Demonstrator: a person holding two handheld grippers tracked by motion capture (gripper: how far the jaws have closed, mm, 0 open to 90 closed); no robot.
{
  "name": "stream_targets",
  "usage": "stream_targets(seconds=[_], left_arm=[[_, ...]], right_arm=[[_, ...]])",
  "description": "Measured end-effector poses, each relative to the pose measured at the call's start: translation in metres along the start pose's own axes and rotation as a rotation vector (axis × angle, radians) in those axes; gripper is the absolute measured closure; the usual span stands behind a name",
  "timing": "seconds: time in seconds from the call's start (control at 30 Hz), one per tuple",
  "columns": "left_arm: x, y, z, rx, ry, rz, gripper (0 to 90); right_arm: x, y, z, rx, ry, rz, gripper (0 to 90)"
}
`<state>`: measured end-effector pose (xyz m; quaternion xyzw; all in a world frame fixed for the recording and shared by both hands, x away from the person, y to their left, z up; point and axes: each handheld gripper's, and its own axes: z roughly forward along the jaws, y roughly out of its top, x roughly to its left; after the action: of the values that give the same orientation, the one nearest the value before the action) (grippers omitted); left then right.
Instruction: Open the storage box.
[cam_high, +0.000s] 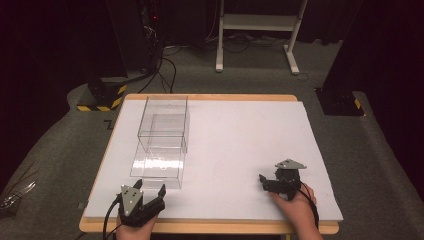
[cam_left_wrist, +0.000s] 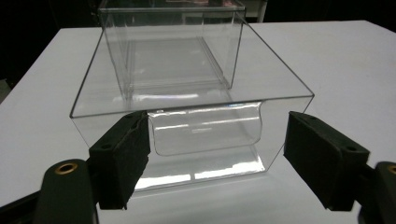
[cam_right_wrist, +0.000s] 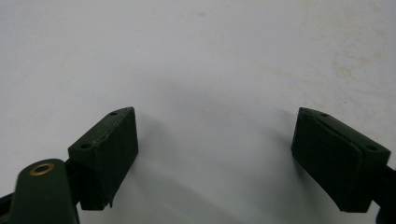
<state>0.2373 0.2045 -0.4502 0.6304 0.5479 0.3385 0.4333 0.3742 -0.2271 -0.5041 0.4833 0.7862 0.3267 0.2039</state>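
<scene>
Clear, glossy plastic in the near box (cam_left_wrist: 205, 135), smooth-walled, with bright glints along the bottom edge. Same transparent, shiny plastic in the far box (cam_left_wrist: 173, 51) toward the surface's far left corner. Matt white sheet over the table (cam_high: 240, 145), smooth, faintly stained; pale wood along its edge. Matt black pads (cam_left_wrist: 122, 154) on the left gripper (cam_left_wrist: 215, 154), worn and rough at the edges; a brass-coloured metal eyelet below. Dull grey plate atop the right gripper (cam_high: 264, 181).

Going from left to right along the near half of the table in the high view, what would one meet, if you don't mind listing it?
Left claw → near clear box → bare white tabletop → right claw.
</scene>
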Motion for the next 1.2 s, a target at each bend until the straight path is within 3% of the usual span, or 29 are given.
stream_targets(seconds=[0.27, 0.4, 0.83, 0.9, 1.1, 1.2], left_arm=[[0.007, 0.015, 0.0, -0.037, -0.034, -0.006, 27.8], [0.016, 0.026, 0.008, -0.046, -0.067, -0.002, 28.2], [0.048, 0.054, 0.036, -0.04, -0.053, 0.025, 28.2], [0.059, 0.061, 0.042, -0.033, -0.054, 0.024, 28.2], [0.071, 0.066, 0.047, -0.024, -0.039, 0.032, 28.2], [0.083, 0.067, 0.051, -0.016, -0.068, 0.029, 30.4]], right_arm=[[0.0, 0.0, 0.0, 0.0, 0.0, 0.0, 14.5], [0.0, 0.0, 0.0, 0.0, 0.0, 0.0, 14.5], [0.0, 0.0, 0.0, 0.0, 0.001, 0.0, 14.5], [0.0, 0.0, 0.0, -0.001, 0.001, 0.0, 14.5], [0.0, 0.0, 0.0, 0.0, 0.0, 0.0, 14.5], [0.0, 0.0, 0.0, 0.0, 0.0, 0.0, 14.5]])
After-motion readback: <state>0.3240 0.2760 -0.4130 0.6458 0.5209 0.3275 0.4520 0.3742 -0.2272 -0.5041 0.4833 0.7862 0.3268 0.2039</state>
